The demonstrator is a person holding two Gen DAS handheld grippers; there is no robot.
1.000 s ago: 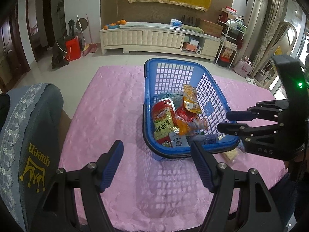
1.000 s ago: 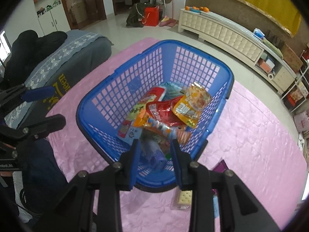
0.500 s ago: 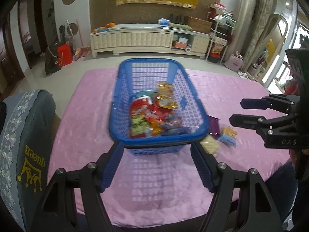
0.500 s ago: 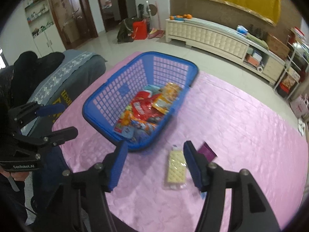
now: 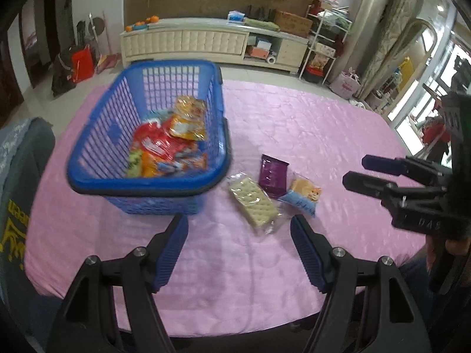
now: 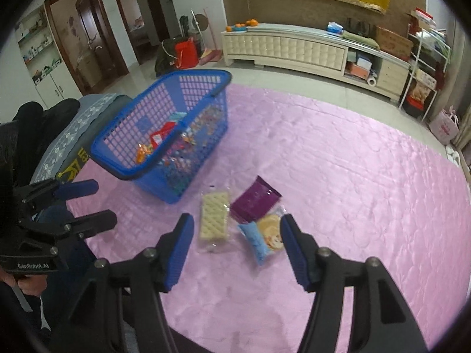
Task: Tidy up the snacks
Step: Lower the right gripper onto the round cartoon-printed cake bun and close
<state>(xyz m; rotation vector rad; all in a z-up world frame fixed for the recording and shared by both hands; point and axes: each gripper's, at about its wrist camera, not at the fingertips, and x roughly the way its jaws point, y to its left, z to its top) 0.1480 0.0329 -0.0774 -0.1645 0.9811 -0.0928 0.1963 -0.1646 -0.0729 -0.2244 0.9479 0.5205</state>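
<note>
Now, lattice-walled blue plastic basket (image 5: 88,158), quilted pink cloth (image 5: 323,135), glossy flat packets beside it, both hand-held grippers wide, empty.

One blue basket (image 5: 97,173) is seen on the pink-covered desk (image 5: 323,135). Three snack packets are counted outside it: one clear cracker packet (image 5: 253,200), one purple packet (image 5: 272,174) and one blue-and-orange packet (image 5: 303,195). Several more packets are piled inside the basket; their exact number cannot be told. Two grippers are counted.
</note>
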